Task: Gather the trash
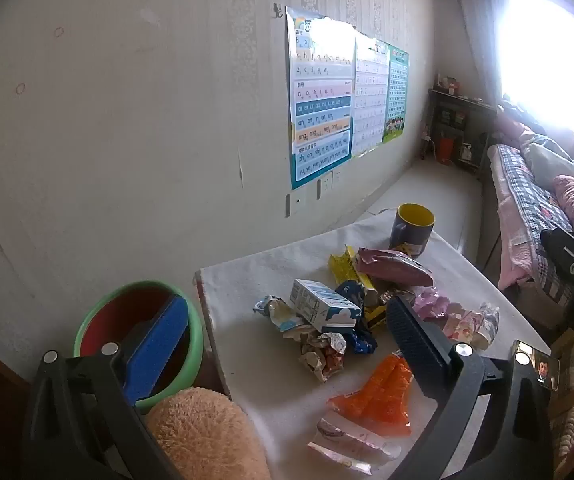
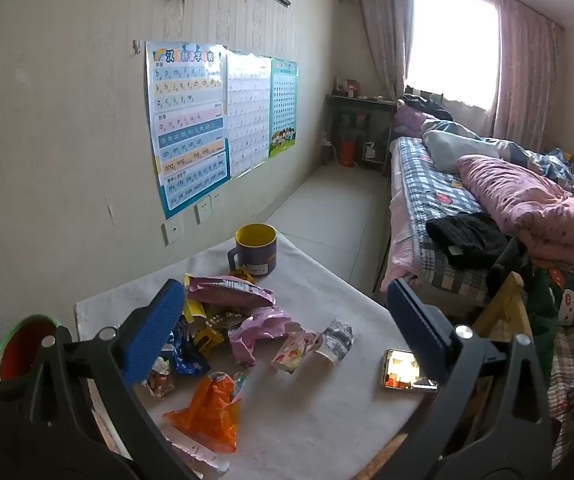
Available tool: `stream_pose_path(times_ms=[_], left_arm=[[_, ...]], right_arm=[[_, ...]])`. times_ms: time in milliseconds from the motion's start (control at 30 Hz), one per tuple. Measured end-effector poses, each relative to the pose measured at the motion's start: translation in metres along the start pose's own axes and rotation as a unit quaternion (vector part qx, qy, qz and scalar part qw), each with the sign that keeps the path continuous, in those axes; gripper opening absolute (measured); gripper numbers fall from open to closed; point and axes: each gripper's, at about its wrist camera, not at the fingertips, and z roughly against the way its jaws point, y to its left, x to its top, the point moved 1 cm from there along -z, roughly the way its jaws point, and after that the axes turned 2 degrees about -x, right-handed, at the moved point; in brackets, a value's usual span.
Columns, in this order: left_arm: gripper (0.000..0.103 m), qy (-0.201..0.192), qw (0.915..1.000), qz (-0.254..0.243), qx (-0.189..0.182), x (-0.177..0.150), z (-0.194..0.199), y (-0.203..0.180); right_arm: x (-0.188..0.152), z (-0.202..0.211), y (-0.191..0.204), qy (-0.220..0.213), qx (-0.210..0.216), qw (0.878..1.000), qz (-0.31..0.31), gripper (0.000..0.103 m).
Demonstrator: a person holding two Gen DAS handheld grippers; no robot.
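A pile of trash lies on the white-clothed table [image 1: 247,280]: a small milk carton [image 1: 325,306], crumpled wrappers [image 1: 323,350], a purple snack bag [image 1: 393,268], an orange wrapper [image 1: 375,398] and pink wrappers [image 1: 463,320]. A green bin with a red liner [image 1: 135,320] stands left of the table. My left gripper [image 1: 287,344] is open and empty above the pile. My right gripper [image 2: 287,320] is open and empty above the table, over the purple bag [image 2: 231,292], the orange wrapper [image 2: 211,408] and the pink wrappers [image 2: 263,332]. The bin [image 2: 23,352] shows at the far left.
A blue mug with a yellow inside [image 1: 413,230] stands at the table's far end. A phone [image 2: 405,370] lies at the table's right edge. A tan plush object [image 1: 203,436] sits below the bin. A bed with quilts [image 2: 487,200] is on the right.
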Motion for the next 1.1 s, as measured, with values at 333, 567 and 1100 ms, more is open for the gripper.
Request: stream_pose_path(times_ms=[333,567,1100], left_arm=[[0.095,-0.001,1.0,0.002,-0.002,0.0,-0.0001,0.0002],[0.095,0.0,1.0,0.002,-0.002,0.0001,-0.0008,0.0006],[0.095,0.008,1.0,0.005,0.002,-0.0063,-0.0063,0.0002]], right_arm=[[-0.0006,-0.0002,0.0006,0.004,0.003,1.0,0.0,0.1],[-0.0014,-0.0028,-0.0017,0.006,0.004,1.0,-0.001,0.1],[-0.0065,-0.0049,-0.0015,0.015,0.005,1.0,-0.003,0.1]])
